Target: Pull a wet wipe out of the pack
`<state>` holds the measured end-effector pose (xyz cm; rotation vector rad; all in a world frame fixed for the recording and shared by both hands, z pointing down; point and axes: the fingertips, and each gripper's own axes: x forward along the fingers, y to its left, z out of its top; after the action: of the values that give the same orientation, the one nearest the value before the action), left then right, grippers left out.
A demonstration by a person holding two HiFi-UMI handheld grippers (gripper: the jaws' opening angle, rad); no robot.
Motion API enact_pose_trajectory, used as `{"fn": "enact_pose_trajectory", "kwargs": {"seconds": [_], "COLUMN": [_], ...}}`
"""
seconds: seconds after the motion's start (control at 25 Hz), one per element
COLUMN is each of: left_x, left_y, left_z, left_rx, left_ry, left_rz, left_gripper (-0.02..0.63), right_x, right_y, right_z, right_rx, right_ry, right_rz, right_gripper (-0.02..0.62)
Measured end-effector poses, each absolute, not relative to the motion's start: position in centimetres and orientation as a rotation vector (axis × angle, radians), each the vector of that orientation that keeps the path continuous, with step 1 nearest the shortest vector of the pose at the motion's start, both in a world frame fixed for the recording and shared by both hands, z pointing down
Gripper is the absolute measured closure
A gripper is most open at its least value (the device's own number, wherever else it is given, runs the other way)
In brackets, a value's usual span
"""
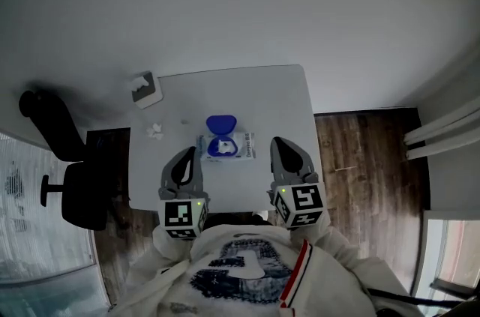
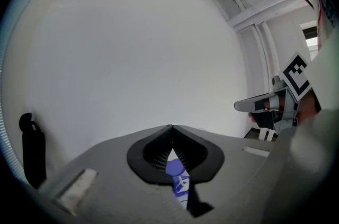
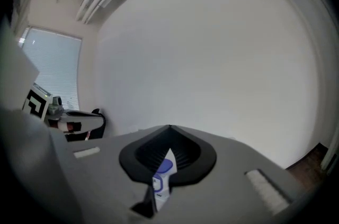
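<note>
The wet wipe pack lies flat near the middle of the white table. Its blue lid is flipped open towards the far side, and something white shows at its opening. My left gripper hovers by the table's front edge, left of the pack, jaws shut and empty. My right gripper is to the right of the pack, also shut and empty. In the left gripper view the pack shows through the slit below the closed tips. The right gripper view shows the pack the same way.
A small grey box with white material sits at the table's far left corner. A crumpled white scrap lies left of the pack. A black office chair stands left of the table. Wooden floor lies to the right.
</note>
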<state>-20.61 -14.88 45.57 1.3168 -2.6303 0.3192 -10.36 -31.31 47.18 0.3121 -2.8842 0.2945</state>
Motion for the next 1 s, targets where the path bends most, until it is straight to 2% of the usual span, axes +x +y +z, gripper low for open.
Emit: {"fn": "enact_pose_trajectory", "kwargs": {"seconds": [0.32, 1.0], "left_x": [-22.1, -27.4], "left_y": [-13.4, -10.3], "left_z": [46.0, 47.8], "left_rx": [1.334, 1.522], "left_ry": [-2.613, -2.488], "left_rz": [0.263, 0.161], "left_gripper": [0.603, 0.603], "right_x": [-12.8, -17.4], "right_y": [-28.4, -24.2], "right_z": [47.9, 48.0], "right_rx": [0.237, 0.393], "right_ry": [-2.859, -2.817], "right_rz": [0.269, 0.233], "right_gripper": [0.591, 0.591]}}
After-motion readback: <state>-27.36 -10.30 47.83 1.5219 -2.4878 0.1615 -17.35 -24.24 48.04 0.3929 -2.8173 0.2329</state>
